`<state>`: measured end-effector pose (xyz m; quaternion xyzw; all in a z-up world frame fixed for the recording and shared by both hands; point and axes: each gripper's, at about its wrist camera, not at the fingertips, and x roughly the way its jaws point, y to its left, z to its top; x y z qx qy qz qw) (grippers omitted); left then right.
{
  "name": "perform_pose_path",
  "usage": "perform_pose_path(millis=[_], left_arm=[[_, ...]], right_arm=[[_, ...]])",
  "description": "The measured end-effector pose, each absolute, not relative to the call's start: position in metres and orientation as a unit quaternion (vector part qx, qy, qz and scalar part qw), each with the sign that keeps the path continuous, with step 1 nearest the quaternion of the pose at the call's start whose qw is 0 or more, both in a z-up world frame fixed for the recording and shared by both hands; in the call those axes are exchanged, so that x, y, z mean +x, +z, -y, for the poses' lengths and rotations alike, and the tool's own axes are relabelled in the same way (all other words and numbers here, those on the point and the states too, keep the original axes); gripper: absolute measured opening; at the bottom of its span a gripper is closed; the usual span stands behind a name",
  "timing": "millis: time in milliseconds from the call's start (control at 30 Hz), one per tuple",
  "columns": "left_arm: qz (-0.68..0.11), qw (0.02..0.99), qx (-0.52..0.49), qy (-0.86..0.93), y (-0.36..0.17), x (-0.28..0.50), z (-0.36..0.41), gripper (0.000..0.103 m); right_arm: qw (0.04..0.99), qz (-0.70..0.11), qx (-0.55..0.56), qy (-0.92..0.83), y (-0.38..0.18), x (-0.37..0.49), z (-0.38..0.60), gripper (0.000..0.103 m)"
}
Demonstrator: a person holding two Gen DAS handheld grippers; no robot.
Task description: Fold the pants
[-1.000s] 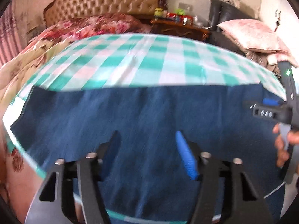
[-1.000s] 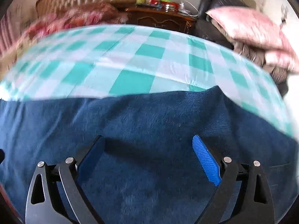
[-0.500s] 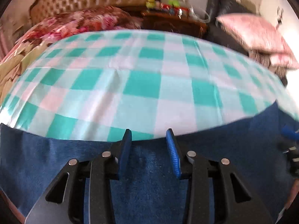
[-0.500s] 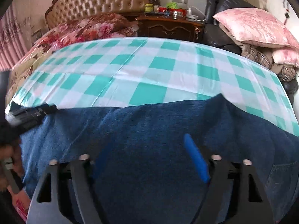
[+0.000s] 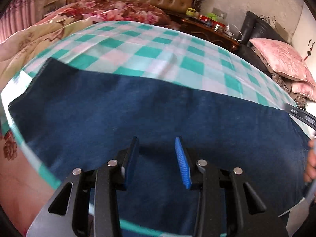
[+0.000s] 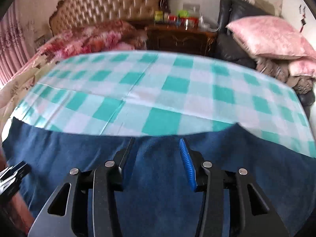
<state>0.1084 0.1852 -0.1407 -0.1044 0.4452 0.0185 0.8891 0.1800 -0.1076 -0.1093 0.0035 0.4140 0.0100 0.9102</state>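
Dark blue pants (image 5: 158,118) lie flat across the near part of a green-and-white checked table (image 5: 150,53). They also show in the right wrist view (image 6: 158,177). My left gripper (image 5: 157,144) is open and empty, above the middle of the pants. My right gripper (image 6: 157,144) is open and empty, above the pants close to their far edge. The left gripper's body shows at the lower left of the right wrist view (image 6: 11,173). Part of the right gripper shows at the right edge of the left wrist view (image 5: 302,114).
A bed with a floral quilt (image 5: 110,13) and tufted headboard (image 6: 118,6) stands behind the table. A wooden nightstand (image 6: 177,37) with jars is at the back. Pink pillows (image 6: 266,35) lie on a black sofa at the right.
My left gripper has pulled back from the pants' far edge to over their middle and opened a little. My right gripper has moved forward toward the far edge and narrowed.
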Motion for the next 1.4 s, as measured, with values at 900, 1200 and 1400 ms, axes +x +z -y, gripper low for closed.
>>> perform_pose_path(millis=[900,1200,1400], left_arm=[[-0.404,0.817,0.031,-0.411,-0.097,-0.01,0.093,0.051],[-0.355,0.795,0.154,-0.467,-0.107,-0.043,0.219,0.05],[-0.309,0.794,0.25,-0.461,-0.126,-0.054,0.283,0.036]], right_arm=[[0.817,-0.434,0.204,-0.32,-0.15,-0.093,0.464,0.046],[0.835,-0.45,0.065,-0.31,-0.153,-0.063,0.451,0.045],[0.842,-0.446,0.064,-0.298,-0.152,-0.071,0.453,0.043]])
